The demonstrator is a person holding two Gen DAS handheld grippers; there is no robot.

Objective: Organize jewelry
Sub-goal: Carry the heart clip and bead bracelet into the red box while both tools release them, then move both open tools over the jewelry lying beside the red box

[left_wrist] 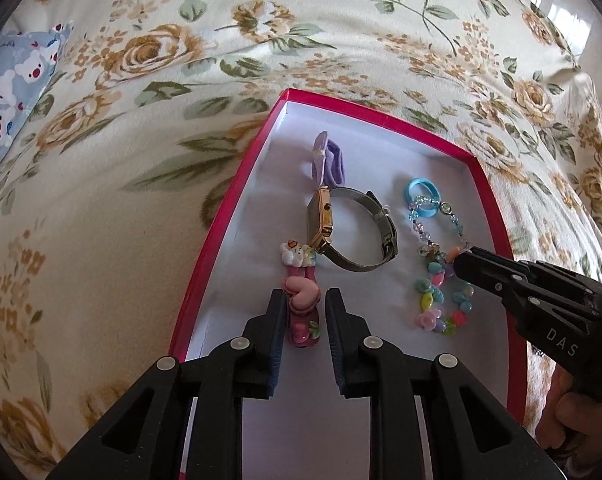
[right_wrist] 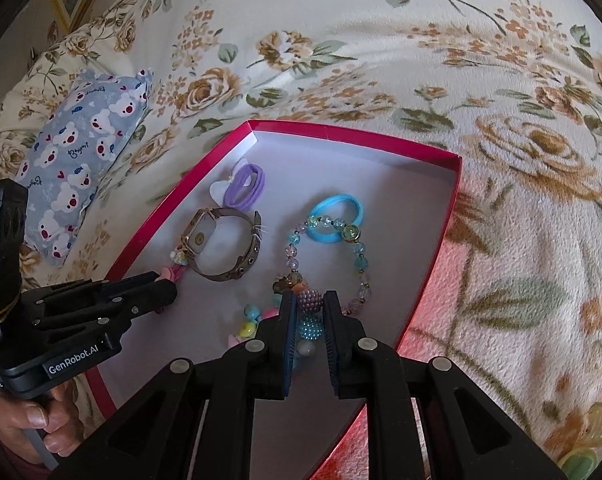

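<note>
A red box point(left_wrist: 385, 118) with a white floor lies on the bed. On that floor lies a pink hair clip point(left_wrist: 301, 300) with a heart on it. My left gripper point(left_wrist: 306, 300) straddles the clip, open, with a thin gap at the right pad. A gold watch point(left_wrist: 321, 216), a purple hair tie point(left_wrist: 331, 160), a blue hair tie point(left_wrist: 421, 196) and a crystal bead bracelet point(right_wrist: 359, 256) also lie inside. My right gripper point(right_wrist: 310, 298) is shut on a purple bumpy bead point(right_wrist: 311, 300) of a chunky bead string, low over the box floor. Pastel beads point(left_wrist: 441, 300) lie beside it.
A floral blanket point(left_wrist: 181, 60) surrounds the box. A blue bear-print pillow point(right_wrist: 81, 152) lies to the left. A hand point(right_wrist: 29, 424) holds the left gripper's handle point(right_wrist: 61, 328). Something yellow point(right_wrist: 593, 428) lies at the lower right edge of the right wrist view.
</note>
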